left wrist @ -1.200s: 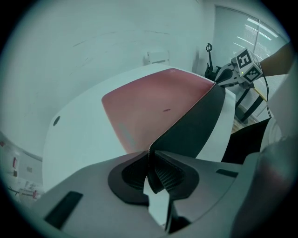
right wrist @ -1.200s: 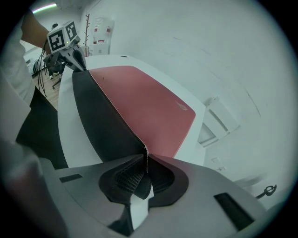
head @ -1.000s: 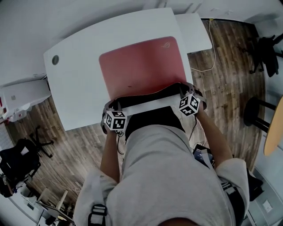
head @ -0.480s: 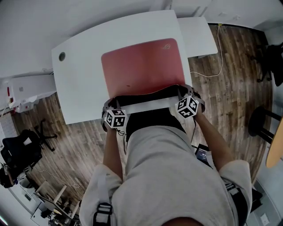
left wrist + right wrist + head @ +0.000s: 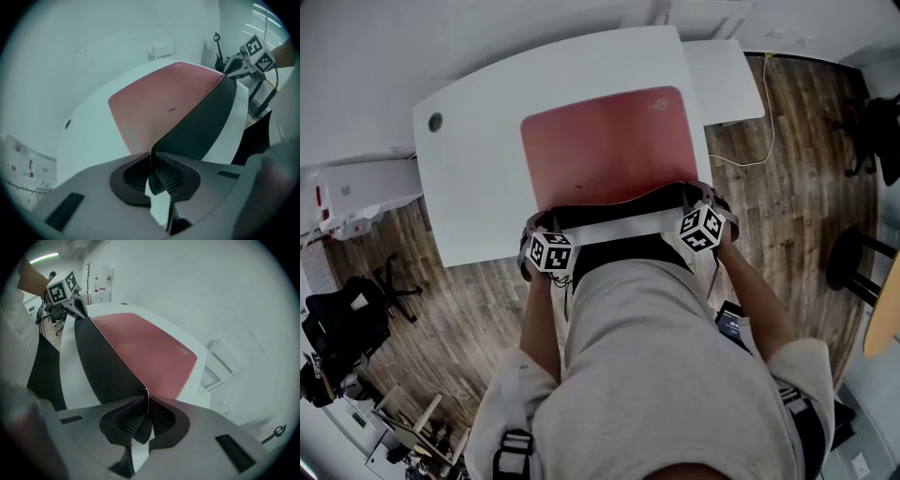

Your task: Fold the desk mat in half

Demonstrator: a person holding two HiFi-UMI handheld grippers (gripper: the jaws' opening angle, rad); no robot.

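The desk mat (image 5: pixel 605 141) lies on the white bench (image 5: pixel 478 178). Its top side is red and its under side is black. The far part of the mat rests flat on the bench, with a small logo (image 5: pixel 659 103) at the far right corner. The near edge is lifted from the bench and turned up, so the black under side faces the person. The left claw (image 5: pixel 546 223) holds the near left corner of the mat. In the left gripper view the two jaws of this claw (image 5: pixel 151 158) are pressed on the thin edge of the mat (image 5: pixel 154 103), which stands between them. The right claw (image 5: pixel 690 193) holds the near right corner. In the right gripper view its jaws (image 5: pixel 146 398) are pinching the mat edge (image 5: pixel 145 348) in the same way. The lifted edge runs from one claw to the other and hangs a little lower in the middle. From the left gripper view the right claw (image 5: pixel 230 70) shows at the other end of the raised edge, and from the right gripper view the left claw (image 5: pixel 78 310) shows at its end. A round hole (image 5: pixel 435 121) is in the far left corner of the bench. A thin cable (image 5: pixel 766 131) lies on the wooden floor (image 5: pixel 797 178) at the right side of the bench.
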